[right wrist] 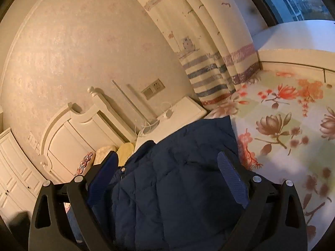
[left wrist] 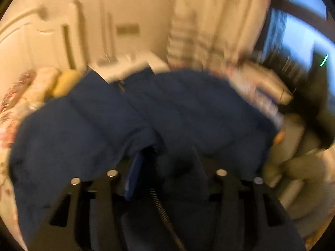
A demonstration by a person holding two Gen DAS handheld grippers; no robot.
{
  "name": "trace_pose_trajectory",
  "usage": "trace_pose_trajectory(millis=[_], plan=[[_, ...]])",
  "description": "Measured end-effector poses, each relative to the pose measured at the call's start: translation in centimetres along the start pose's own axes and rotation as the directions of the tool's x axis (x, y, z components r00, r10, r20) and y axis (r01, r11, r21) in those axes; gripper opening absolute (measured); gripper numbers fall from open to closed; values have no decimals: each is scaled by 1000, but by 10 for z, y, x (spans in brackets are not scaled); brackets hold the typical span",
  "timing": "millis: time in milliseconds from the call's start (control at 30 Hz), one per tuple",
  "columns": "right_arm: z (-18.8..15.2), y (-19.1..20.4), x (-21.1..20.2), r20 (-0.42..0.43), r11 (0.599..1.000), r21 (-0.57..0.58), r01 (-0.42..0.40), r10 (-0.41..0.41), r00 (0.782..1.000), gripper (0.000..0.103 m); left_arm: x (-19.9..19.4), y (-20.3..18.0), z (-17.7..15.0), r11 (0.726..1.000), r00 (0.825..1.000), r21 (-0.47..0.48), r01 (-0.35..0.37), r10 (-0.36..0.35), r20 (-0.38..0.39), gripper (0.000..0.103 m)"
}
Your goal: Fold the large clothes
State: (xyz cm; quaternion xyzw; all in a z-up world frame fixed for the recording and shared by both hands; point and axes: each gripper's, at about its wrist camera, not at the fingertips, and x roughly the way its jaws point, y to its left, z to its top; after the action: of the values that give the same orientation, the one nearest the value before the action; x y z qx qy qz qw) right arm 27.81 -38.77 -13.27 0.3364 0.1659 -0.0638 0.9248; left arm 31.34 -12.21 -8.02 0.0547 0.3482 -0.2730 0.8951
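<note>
A large dark blue quilted jacket (left wrist: 167,113) lies on a bed with a floral sheet (right wrist: 282,125). The left wrist view is blurred. My left gripper (left wrist: 165,163) is shut on a fold of the jacket, the cloth bunched between its blue-padded fingers (left wrist: 134,173). In the right wrist view the jacket (right wrist: 178,188) fills the space under my right gripper (right wrist: 167,163), which is open with its fingers (right wrist: 230,177) wide apart above the cloth and holds nothing.
A white headboard (right wrist: 69,133) and pillows (right wrist: 123,150) are at the bed's head. A white bedside table (right wrist: 182,113) with a lamp and cable stands by the wall. A striped curtain (right wrist: 209,73) and window (right wrist: 293,0) are at the right. Grey cloth (left wrist: 293,167) lies right of the jacket.
</note>
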Motion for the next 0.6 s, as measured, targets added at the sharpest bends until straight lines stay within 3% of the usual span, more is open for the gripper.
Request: trace_pose_trajectory(millis=[33, 67, 100, 133, 167, 267, 367, 433, 500, 600], plan=[[-2, 1, 1, -4, 1000, 0, 1, -1, 1000, 92, -17, 10, 0, 999, 999, -30, 13, -11, 53, 67], [-2, 1, 1, -8, 1000, 0, 1, -1, 1000, 92, -45, 22, -3, 996, 988, -83, -13, 26, 152, 92], [-2, 0, 2, -9, 1000, -2, 1, -1, 1000, 92, -68, 35, -10, 988, 968, -138, -69, 99, 229, 100], [-2, 1, 2, -12, 1000, -5, 2, -2, 1000, 92, -83, 48, -15, 973, 946, -196, -123, 174, 274, 101], [-3, 1, 4, -20, 1000, -10, 5, -5, 1000, 92, -92, 71, -19, 946, 930, -270, -177, 250, 269, 101], [-5, 7, 7, -33, 999, -38, 12, -13, 999, 92, -88, 136, -35, 852, 929, -459, -254, 346, 128, 93], [-8, 13, 10, -49, 997, -80, 19, -23, 999, 92, -75, 170, -49, 788, 925, -519, -332, 379, -16, 88], [-10, 18, 12, -51, 994, -104, 23, -29, 998, 92, -70, 179, -58, 783, 928, -524, -335, 370, -40, 88], [-12, 21, 13, -59, 992, -123, 26, -33, 998, 92, -51, 175, -59, 800, 925, -480, -360, 371, -76, 88], [-14, 27, 17, -73, 987, -156, 28, -40, 997, 92, -22, 169, -61, 801, 882, -372, -469, 446, -150, 87]])
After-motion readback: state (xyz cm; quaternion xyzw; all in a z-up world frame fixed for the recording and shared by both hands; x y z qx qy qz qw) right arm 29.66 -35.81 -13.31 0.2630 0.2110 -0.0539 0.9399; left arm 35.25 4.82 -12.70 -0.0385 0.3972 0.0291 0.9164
